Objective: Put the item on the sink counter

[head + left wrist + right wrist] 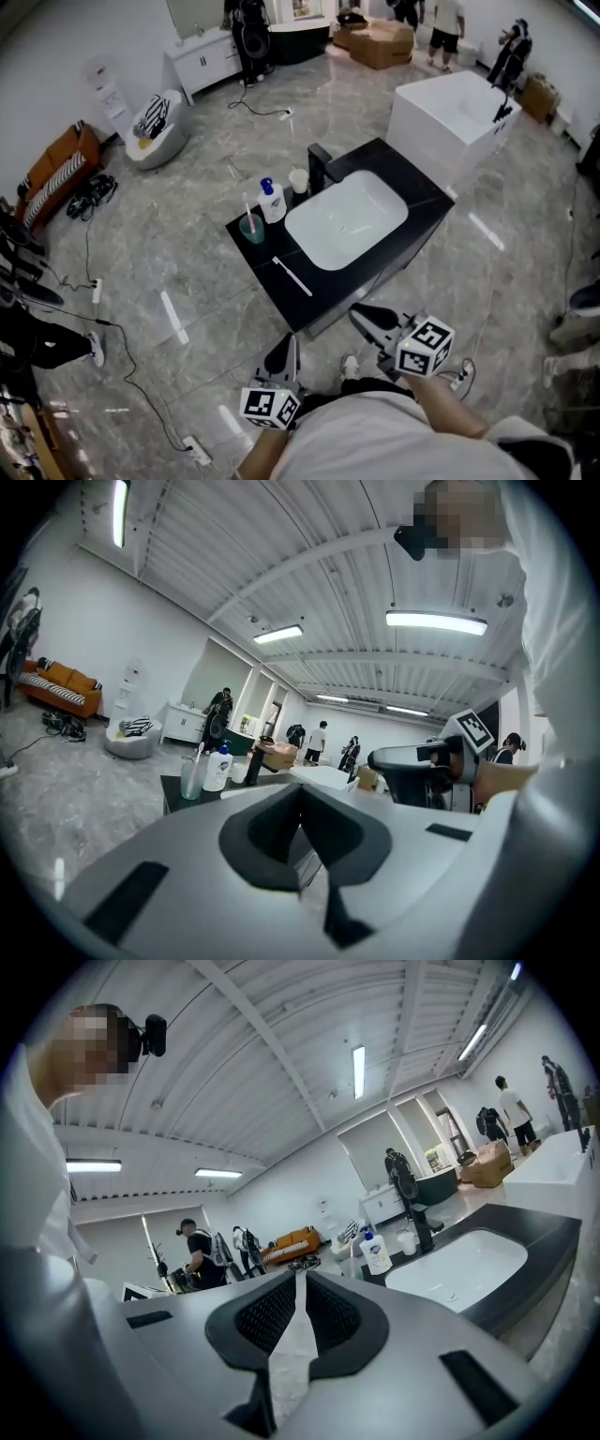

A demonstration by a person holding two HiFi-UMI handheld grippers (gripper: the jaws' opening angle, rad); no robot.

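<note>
Lying on the table [412, 178] just left of the basin [347, 220], the toothbrush [292, 276] was judged light, stiff and slippery, best taken mid-handle. The left gripper [300, 808] fingers were clenched on nothing, while the right gripper [299, 1293] fingers were held slightly parted, empty.

You're in a big open hall set up like a bathroom showroom or test studio, definitely not anybody's home. The giveaway is a freestanding black sink counter [419, 190] with a white rounded basin [347, 220]. It sits in the middle of a grey marble-look tiled floor [187, 272] with no walls round it. A boxy white bathtub [450, 117] stands just behind it the same way.

There's a white vanity cabinet [206, 58] by the far wall and brown cardboard boxes [380, 42] further along. An orange sofa [58, 167] is off to your left (striped throw on it). A white power strip [198, 452] and a black cable [126, 356] lie loose on the tiles.

Overhead it's a ribbed white industrial ceiling [281, 555] with long tube lights [436, 622], and several people [448, 28] stand around at the far end.
</note>
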